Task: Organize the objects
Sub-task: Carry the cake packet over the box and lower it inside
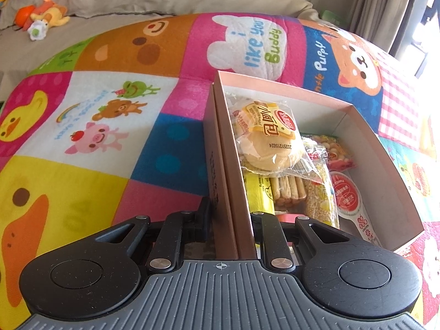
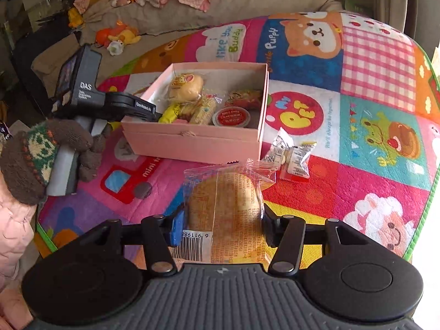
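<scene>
With our left tongs (image 1: 229,220) clamped on the wall of the pink cardboard box (image 2: 192,140), already mostly filled, our right tongs (image 2: 221,220) grip a clear-wrapped round bun (image 2: 224,206), and two small white sachets (image 2: 291,154) wait just ahead.

Your box (image 2: 192,140) looks like matt pink card, smooth, with a frayed nick on its near wall. The bun (image 2: 225,214) in your right gripper (image 2: 222,220) sits in clear, glossy, crinkled plastic film. The mat (image 1: 90,165) is printed cloth with a fine woven grain. Your grippers' bodies are matt black plastic with scuffed discs, ribbed grey pads at 6 o'clock, and shiny metal pins.
</scene>
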A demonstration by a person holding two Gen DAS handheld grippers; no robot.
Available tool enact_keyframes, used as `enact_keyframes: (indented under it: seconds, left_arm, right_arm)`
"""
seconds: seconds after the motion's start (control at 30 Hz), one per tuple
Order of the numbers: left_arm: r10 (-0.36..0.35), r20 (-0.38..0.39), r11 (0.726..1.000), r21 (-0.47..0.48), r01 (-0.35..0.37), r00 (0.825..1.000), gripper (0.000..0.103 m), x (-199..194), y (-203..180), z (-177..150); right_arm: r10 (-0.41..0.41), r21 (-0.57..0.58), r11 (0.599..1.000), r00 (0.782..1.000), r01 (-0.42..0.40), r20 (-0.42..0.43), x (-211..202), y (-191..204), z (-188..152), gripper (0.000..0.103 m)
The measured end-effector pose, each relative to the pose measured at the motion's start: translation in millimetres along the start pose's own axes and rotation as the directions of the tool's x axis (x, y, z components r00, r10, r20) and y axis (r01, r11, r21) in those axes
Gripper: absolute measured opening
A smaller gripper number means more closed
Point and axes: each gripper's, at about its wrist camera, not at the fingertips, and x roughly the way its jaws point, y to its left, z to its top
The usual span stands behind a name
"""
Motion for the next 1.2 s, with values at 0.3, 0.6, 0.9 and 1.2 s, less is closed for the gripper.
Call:
enact_keyframes:
  seconds: [0.3, 0.6, 0.9, 1.2]
  left_arm:
    - [-0.015, 0.005, 1.000, -0.008, 0.015, 1.000, 0.021, 0, 3, -1]
    - [-0.029, 0.008, 0.999, -0.018, 0.029, 1.000, 0.021, -1, 5, -1]
    - [-0.028, 0.008, 0.999, -0.022, 0.028, 1.000, 0.021, 0, 6, -1]
    - [-0.026, 0.007, 0.999, -0.022, 0.026, 1.000, 0.021, -1, 5, -1]
  right_arm:
    - [-0.005, -0.074, 0.997, 0.982, 0.020, 0.189, -12, 23, 98, 0.054]
    - [-0.099, -0.012, 0.995, 0.983, 0.102, 0.153, 83, 16, 150, 0.054]
    - [-0.168, 0.024, 0.986, 0.986, 0.168, 0.014, 166, 0, 129, 0.054]
    - [-0.103, -0.013, 0.995, 0.995, 0.103, 0.009, 153, 4, 116, 0.067]
